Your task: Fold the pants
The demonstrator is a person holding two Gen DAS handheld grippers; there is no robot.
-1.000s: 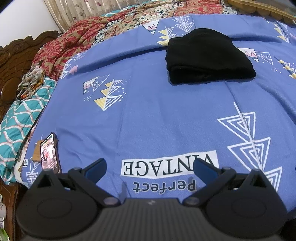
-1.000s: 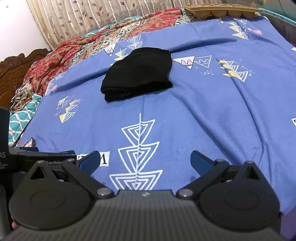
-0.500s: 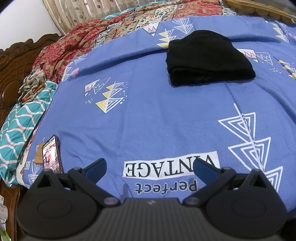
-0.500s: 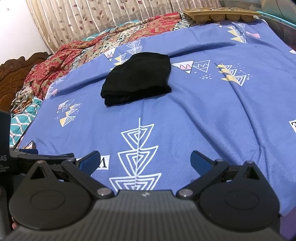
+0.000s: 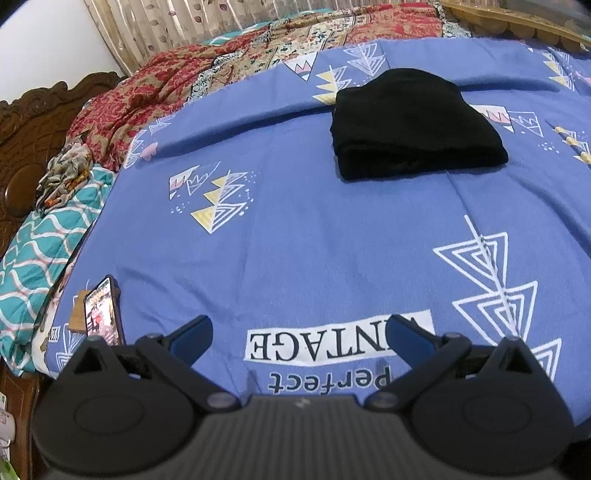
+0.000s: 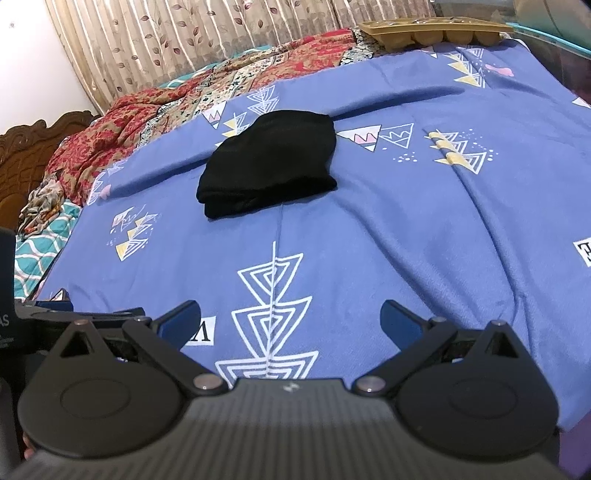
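Black pants [image 5: 413, 125] lie folded into a thick compact bundle on the blue patterned bedsheet [image 5: 314, 229], far from both grippers. In the right wrist view the same pants [image 6: 269, 162] sit at mid-bed. My left gripper [image 5: 299, 332] hovers open near the bed's front edge, over the "Perfect VINTAGE" print, holding nothing. Just as wide open and empty, my right gripper [image 6: 290, 319] hangs above the white triangle pattern. The left gripper's body [image 6: 48, 314] shows at the left edge of the right wrist view.
A phone [image 5: 101, 312] with a lit screen lies at the sheet's front left corner. A red floral quilt [image 5: 221, 74] is bunched along the far side, and a teal patterned pillow [image 5: 40, 243] sits by the carved wooden headboard [image 5: 26, 133]. A yellow tray [image 6: 428, 31] rests at the far right.
Both grippers have pulled back slightly from the bed, so the folded pants look a little farther away. The pants have not moved, and both grippers stay open.
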